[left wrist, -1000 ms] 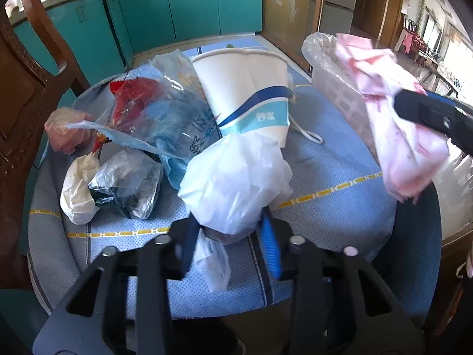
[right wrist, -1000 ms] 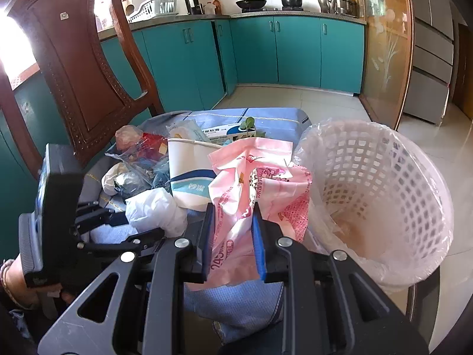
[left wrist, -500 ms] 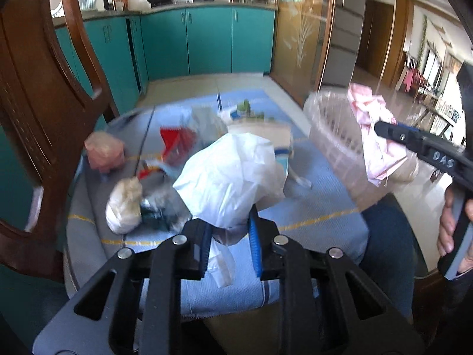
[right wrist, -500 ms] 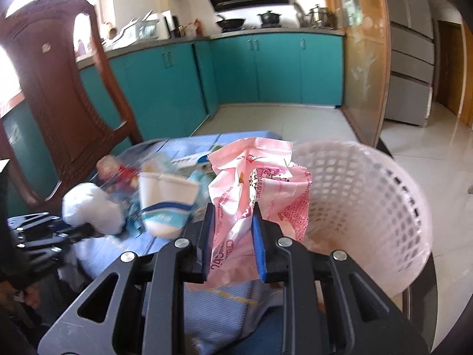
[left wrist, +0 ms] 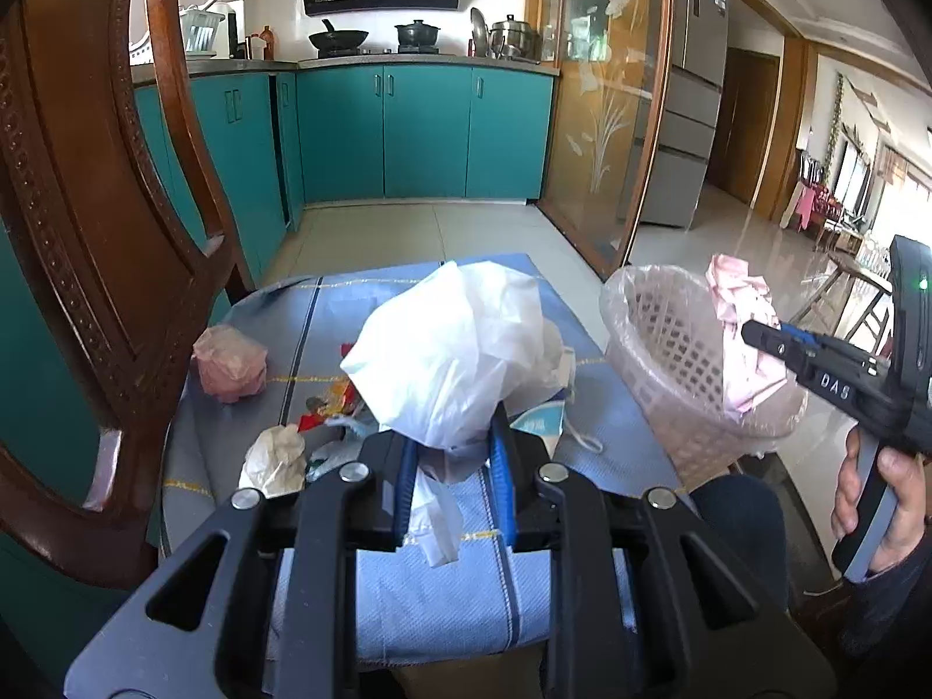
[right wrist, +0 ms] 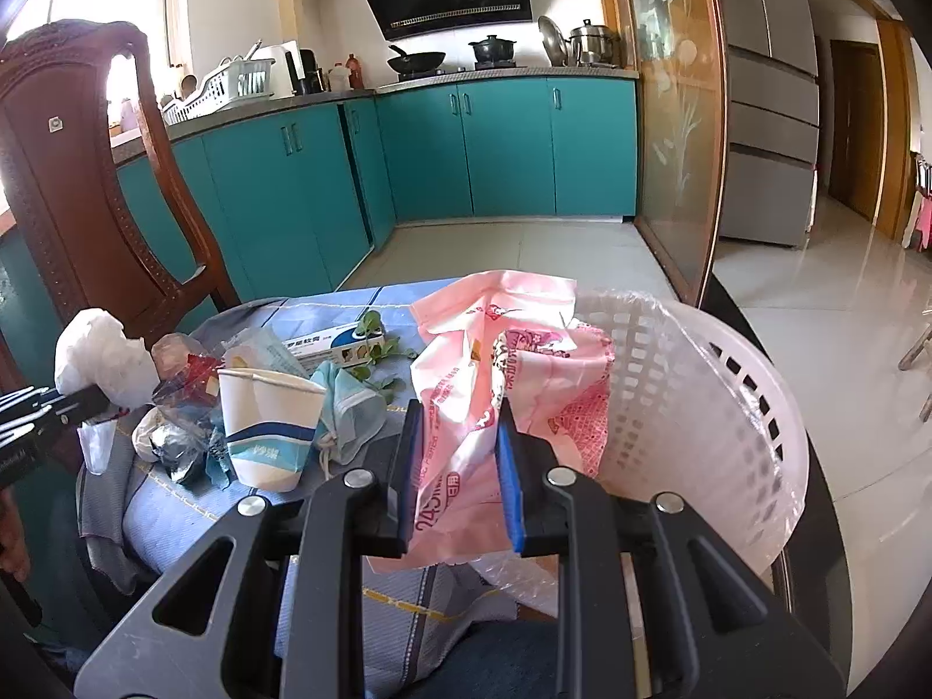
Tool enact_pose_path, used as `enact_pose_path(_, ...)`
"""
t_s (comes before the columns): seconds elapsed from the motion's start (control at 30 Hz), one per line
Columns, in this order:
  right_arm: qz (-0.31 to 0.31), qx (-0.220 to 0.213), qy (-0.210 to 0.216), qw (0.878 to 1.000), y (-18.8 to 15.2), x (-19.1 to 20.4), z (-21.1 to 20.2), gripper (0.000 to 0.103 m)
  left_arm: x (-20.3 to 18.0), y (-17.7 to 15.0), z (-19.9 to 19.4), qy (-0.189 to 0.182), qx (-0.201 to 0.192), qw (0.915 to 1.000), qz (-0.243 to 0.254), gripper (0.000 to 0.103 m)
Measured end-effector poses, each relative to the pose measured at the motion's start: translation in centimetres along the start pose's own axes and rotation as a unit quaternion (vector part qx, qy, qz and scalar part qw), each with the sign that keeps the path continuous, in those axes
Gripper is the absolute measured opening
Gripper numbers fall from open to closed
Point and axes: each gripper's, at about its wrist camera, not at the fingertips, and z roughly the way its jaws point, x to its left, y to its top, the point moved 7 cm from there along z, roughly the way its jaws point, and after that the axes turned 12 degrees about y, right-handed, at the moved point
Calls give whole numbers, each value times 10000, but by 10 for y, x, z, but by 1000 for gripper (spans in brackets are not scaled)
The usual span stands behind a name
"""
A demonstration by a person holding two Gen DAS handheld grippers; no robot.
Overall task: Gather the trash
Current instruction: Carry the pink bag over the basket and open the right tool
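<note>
Nearest, in the left wrist view: left tongs clamped on the neck of a crumpled white plastic bag, gripped low so the puffed bulk stands above the pads and only a short tail dangles beneath. Lifted clear of the blue cloth on the table, probably to carry across without dragging the other litter.

Nearest, in the right wrist view: right tongs pinched on a pink printed bag, held by its lower folds, upper part leaning against the rim of the white lattice basket just right of the pads. Basket tipped toward the tongs and lined with clear film, mouth turned to receive; seemingly lined so the load can lift out together. Pink bag judged at the point of release, the white one next in line.

Just beyond and left of the right tongs: paper cup standing mouth up, a blue face mask slumped against it, foil and wrapper scraps bunched alongside. Still on the cloth, so much remains to gather.

Farther past the left tongs: a pink crumpled wad lying alone, well apart to the left, near the wooden chair back.

Farthest: a flat carton with green leaves at the cloth's far edge.
</note>
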Motion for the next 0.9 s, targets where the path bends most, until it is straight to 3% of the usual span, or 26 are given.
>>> enact_pose_path(0.77, 95, -38, -192, 9998, -1, -20, -8, 25, -18, 14, 6, -296, -125, 9995, 63, 23)
enact_pose_path(0.9, 131, 25, -313, 9994, 0, -28, -3, 24, -27, 24, 11, -592, -59, 9982, -10, 23)
